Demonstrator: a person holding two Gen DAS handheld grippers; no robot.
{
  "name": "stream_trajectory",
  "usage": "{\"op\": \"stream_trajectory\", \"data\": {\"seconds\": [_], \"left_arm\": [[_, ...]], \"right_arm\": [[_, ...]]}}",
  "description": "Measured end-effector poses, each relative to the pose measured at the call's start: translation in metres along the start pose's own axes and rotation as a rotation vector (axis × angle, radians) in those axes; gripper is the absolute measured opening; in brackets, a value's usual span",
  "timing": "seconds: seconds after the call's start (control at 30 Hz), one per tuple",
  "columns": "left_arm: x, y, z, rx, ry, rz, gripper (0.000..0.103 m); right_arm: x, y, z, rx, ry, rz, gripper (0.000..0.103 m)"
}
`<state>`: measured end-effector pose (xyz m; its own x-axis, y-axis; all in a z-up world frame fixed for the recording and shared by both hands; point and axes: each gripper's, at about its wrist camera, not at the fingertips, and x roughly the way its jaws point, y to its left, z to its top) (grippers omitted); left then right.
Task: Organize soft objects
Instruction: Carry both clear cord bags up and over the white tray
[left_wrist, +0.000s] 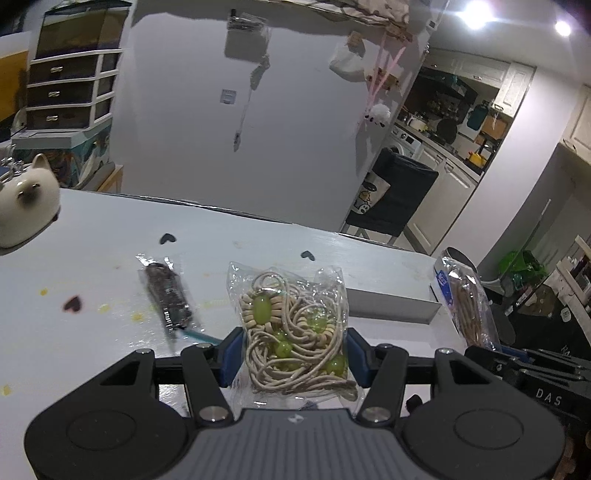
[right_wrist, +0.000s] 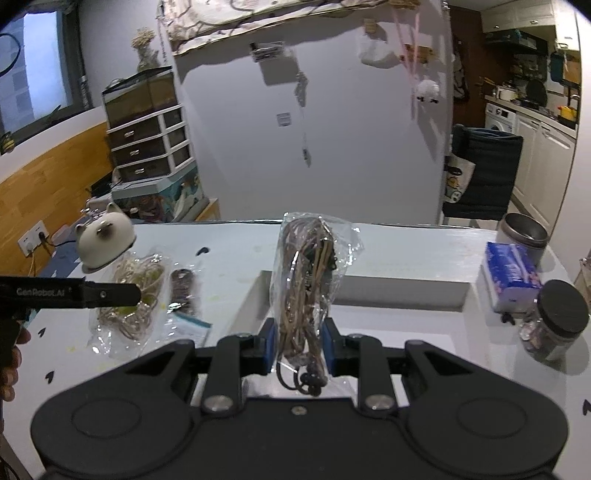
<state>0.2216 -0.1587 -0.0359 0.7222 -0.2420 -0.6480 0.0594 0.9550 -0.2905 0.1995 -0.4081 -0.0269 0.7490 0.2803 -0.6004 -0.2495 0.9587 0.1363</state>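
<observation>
Cord bags: 2 in grasp. Left gripper (left_wrist: 293, 354) clamped on green-bead bag (left_wrist: 291, 325) just above worktop (left_wrist: 92, 258); right gripper (right_wrist: 299, 347) clamped on brown-cord bag (right_wrist: 308, 288) over white tray (right_wrist: 399, 291). Risk: slick film (crinkled, loose) may slip out.

Bead bag (left_wrist: 291, 325) btwn left jaws, dark packet (left_wrist: 168, 299) to its left, white tray (left_wrist: 391, 304) behind-right, all on table (left_wrist: 258, 243)
</observation>
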Motion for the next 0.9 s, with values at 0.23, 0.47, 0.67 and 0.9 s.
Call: {"op": "stream_trajectory", "data": {"seconds": [0.23,0.47,0.67,0.9], "left_arm": [[0.036,-0.020,0.009,0.026,0.056,-0.011,0.057],[0.086,-0.037,0.011,0.049,0.143,-0.025,0.057],[0.123,-0.047,0.007,0.051,0.198,-0.025,0.057],[0.159,-0.048,0.008,0.055,0.243,-0.001,0.057]], "right_arm": [[0.008,-0.044,0.002,0.033,0.001,-0.023,0.026],[0.026,-0.082,-0.002,0.055,0.040,-0.050,0.026],[0.053,-0.108,-0.009,0.054,0.101,-0.081,0.026],[0.087,-0.134,-0.011,0.052,0.164,-0.118,0.026]]}}
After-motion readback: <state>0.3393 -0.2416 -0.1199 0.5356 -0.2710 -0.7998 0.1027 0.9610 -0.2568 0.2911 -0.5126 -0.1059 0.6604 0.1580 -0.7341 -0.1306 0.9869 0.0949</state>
